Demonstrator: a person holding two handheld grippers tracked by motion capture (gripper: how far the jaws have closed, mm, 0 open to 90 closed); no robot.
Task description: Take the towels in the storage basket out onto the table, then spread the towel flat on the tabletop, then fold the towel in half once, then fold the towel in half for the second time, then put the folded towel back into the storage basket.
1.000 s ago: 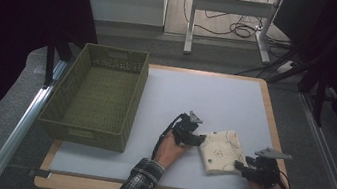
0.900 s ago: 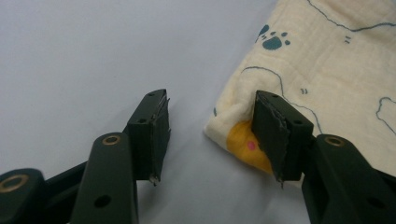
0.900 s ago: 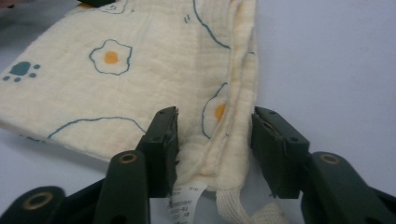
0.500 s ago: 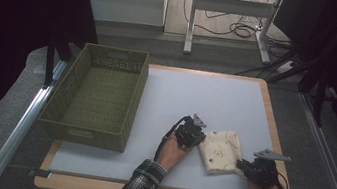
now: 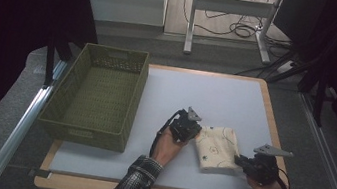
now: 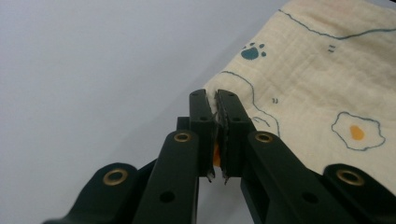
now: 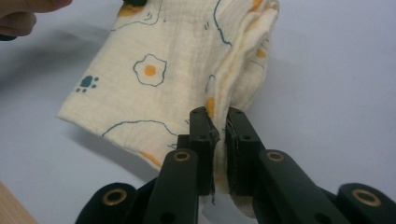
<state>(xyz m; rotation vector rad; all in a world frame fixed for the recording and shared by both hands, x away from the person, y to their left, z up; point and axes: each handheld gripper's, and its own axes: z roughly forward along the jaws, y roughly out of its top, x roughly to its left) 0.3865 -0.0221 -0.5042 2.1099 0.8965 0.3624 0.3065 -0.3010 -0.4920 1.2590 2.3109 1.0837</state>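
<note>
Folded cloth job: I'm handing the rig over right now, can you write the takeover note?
Left gripper: shut on the near-left corner of the folded cloth.
Right gripper: shut on the cloth's layered edge at its right side.
Both sets of jaws have just been closing, with fabric between them.
The cloth, cream with egg and paw prints, sits on the white table mat, right of centre; its gripped edges look slightly lifted.
The green basket stands at the left, with nothing inside that I can see.
Done: cloth folded, both grips on.
Left, probably: lift the cloth and place it in the basket.
</note>
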